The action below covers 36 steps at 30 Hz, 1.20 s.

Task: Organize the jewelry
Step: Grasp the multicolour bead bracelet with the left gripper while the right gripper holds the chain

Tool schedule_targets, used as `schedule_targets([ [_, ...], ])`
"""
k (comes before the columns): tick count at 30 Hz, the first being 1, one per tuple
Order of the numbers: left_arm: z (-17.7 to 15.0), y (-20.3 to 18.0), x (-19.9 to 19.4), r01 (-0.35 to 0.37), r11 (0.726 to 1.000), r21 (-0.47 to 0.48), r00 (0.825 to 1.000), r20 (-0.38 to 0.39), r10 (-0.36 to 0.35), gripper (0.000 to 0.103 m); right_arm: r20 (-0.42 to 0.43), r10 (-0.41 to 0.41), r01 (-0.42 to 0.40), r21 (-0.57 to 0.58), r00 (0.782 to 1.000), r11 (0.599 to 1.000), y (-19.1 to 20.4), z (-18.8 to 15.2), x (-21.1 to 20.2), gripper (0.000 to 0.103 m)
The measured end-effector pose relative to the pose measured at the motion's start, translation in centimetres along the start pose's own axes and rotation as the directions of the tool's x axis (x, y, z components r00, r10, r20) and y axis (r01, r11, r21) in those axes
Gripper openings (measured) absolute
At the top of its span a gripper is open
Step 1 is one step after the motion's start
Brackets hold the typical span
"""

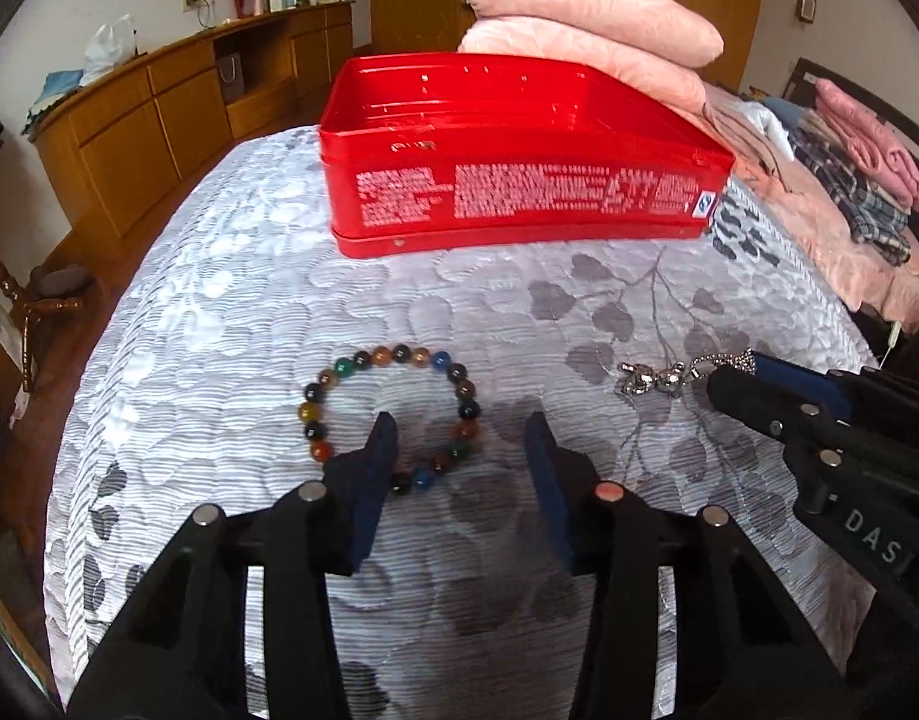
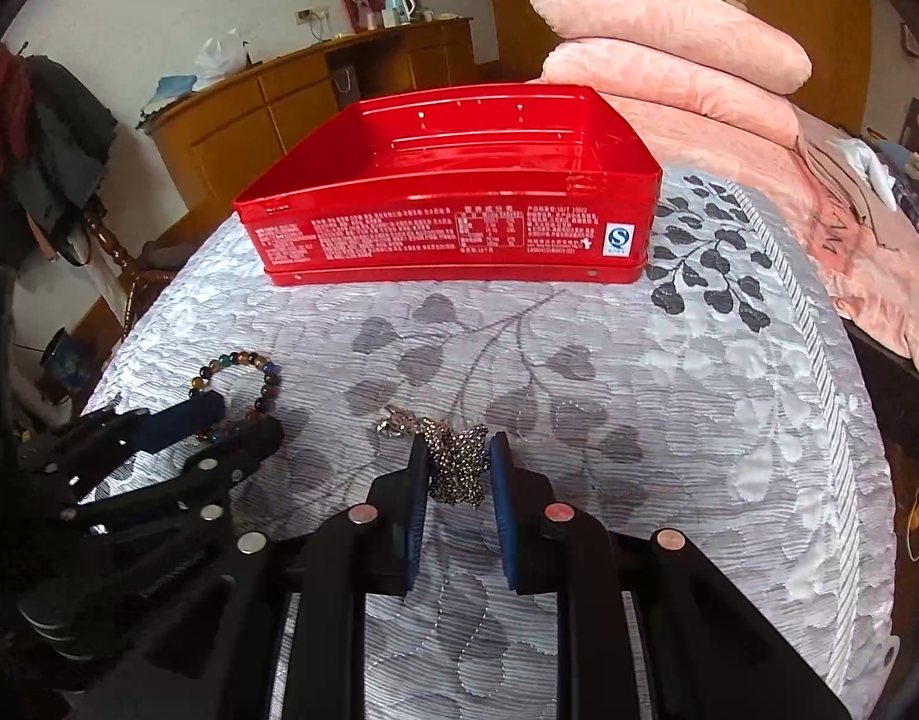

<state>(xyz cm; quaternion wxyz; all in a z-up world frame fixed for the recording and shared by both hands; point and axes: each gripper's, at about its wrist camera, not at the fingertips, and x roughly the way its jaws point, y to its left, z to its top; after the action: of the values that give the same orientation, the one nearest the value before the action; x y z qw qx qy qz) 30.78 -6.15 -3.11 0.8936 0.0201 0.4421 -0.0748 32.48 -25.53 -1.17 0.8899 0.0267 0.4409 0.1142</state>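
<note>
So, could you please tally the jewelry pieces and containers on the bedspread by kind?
Multicoloured round-bead bracelet: 1
Silver metal ball-chain necklace: 1
Open red rectangular metal tin: 1
Total: 3

My right gripper (image 2: pixel 459 450) is clamped on the bunched silver chain necklace (image 2: pixel 456 471) on the bed (image 2: pixel 669 396). Left gripper (image 2: pixel 243 420) straddles the bead bracelet (image 2: pixel 243 363). Open red tin (image 2: pixel 453 204) sits beyond, empty.
</note>
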Motion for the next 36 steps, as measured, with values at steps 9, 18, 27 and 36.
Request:
schedule_targets([
  [9,0.0,-0.4,0.5,-0.021,1.000,0.018,1.000,-0.002,0.021,0.043,-0.039,-0.007,0.007,-0.009,0.999,1.000,0.8,-0.7,1.1,0.023],
  [18,0.1,0.4,0.4,-0.017,1.000,-0.019,1.000,0.005,0.017,0.026,-0.024,-0.056,0.054,-0.075,0.998,0.996,2.4,-1.0,1.6,0.036],
  [27,-0.1,1.5,-0.2,-0.002,0.998,-0.058,1.000,0.020,0.003,0.007,-0.014,-0.015,0.014,-0.062,1.000,0.998,2.2,-1.2,0.3,0.019],
  [36,0.6,2.3,-3.1,0.022,0.998,-0.059,0.997,0.081,-0.017,0.007,0.066,-0.003,0.008,-0.074,0.998,0.997,1.7,1.0,-3.5,0.018],
])
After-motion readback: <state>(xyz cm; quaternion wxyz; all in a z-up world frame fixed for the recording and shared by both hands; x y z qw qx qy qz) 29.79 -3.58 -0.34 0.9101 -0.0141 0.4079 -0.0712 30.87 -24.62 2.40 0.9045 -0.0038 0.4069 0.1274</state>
